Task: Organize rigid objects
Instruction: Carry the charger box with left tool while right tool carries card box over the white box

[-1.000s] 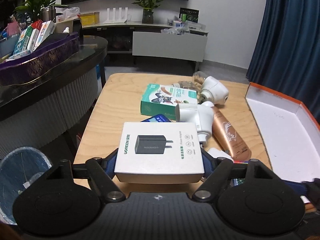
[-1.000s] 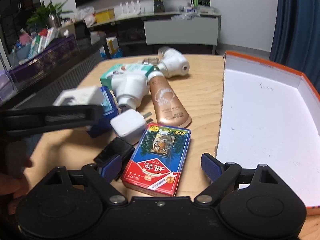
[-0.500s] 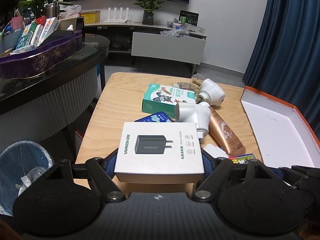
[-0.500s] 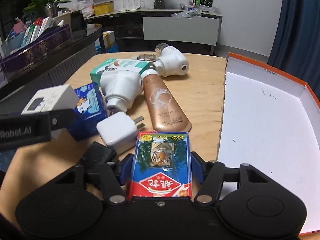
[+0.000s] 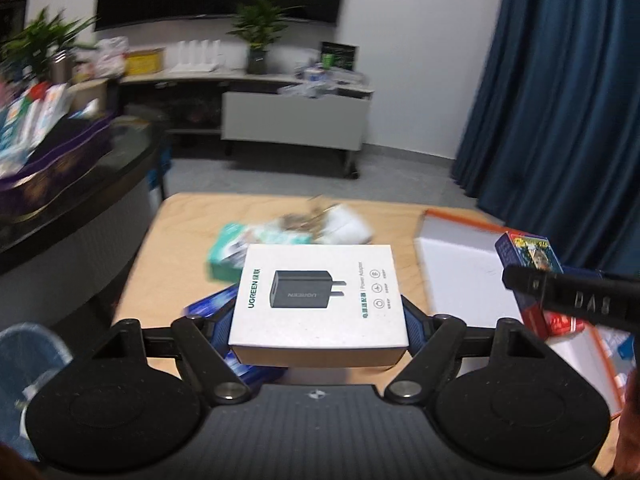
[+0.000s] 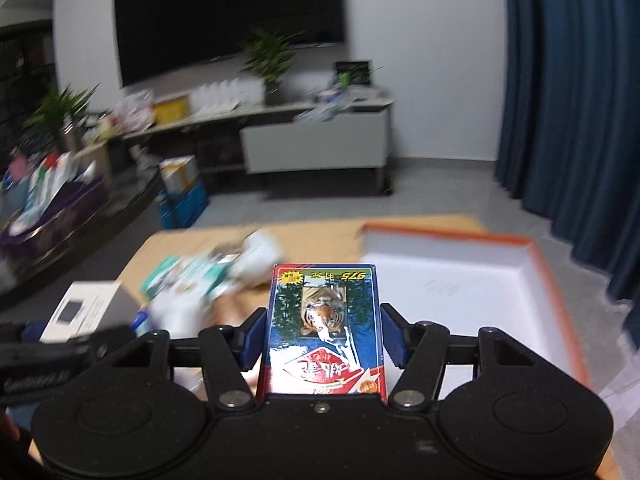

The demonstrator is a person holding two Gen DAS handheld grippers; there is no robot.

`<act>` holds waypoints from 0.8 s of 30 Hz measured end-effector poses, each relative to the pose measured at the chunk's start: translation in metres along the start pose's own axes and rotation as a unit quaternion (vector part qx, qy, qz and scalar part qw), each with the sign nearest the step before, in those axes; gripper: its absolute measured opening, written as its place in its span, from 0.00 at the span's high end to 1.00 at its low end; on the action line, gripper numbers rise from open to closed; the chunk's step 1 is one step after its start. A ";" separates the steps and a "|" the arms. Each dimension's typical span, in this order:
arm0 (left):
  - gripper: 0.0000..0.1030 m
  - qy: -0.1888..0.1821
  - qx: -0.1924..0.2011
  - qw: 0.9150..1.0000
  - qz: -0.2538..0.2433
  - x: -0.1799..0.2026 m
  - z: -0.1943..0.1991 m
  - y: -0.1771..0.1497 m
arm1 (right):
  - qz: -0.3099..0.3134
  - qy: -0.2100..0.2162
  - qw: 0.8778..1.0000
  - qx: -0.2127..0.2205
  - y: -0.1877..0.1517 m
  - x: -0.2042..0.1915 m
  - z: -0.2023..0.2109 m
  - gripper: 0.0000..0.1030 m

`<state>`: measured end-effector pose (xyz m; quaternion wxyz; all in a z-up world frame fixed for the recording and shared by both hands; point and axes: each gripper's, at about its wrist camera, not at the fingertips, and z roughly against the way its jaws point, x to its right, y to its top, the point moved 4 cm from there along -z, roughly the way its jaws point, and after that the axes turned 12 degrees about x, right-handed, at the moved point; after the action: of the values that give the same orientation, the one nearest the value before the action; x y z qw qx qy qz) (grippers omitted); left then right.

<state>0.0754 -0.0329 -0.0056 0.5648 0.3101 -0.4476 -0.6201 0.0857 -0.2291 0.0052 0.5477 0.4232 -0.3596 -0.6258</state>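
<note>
Left wrist view shows the left gripper (image 5: 319, 316) clenched on a flat white cardboard charger box printed with a black plug (image 5: 319, 296), its blue-padded fingers (image 5: 414, 326) pressing the two side walls while the box rides level above the light wooden bench (image 5: 176, 240). Right wrist view shows the right gripper (image 6: 322, 338) clenched likewise on a blue-and-red playing-card box with a tiger picture (image 6: 323, 328), held raised with its far end over the near part of the shallow white tray with an orange rim (image 6: 556, 280).

Both boxes look to be in transit toward that tray, which lies on the right side of the bench (its floor appears bare where visible). To do this carry well, I would keep each box level and the squeeze steady, since smooth cardboard could slide between the pads. Bring the card box in first toward a corner, lower until its base meets the tray floor, then release; the charger box should follow beside it, edges parallel. The two grippers are close together, so staggering them would avoid a knock.

Blurred clutter, including a green-and-white carton (image 5: 234, 248), sits farther back on the bench.
</note>
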 end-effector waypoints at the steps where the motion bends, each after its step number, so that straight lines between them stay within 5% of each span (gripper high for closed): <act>1: 0.23 -0.009 0.001 1.000 -0.002 0.010 -0.004 0.006 | -0.010 -0.006 1.000 0.000 0.007 0.013 -0.002 0.31; 13: 0.23 -0.107 0.001 0.994 -0.032 0.116 -0.069 0.076 | -0.019 -0.082 0.996 0.029 0.081 0.126 -0.003 0.31; 24: 0.23 -0.103 -0.036 0.993 -0.041 0.120 -0.108 0.042 | -0.023 -0.067 0.998 0.005 0.068 0.152 -0.035 0.31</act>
<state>0.1691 -0.1709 0.0030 0.5006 0.2424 -0.4677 -0.6869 0.1378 -0.3884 0.0328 0.5058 0.3917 -0.3889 -0.6630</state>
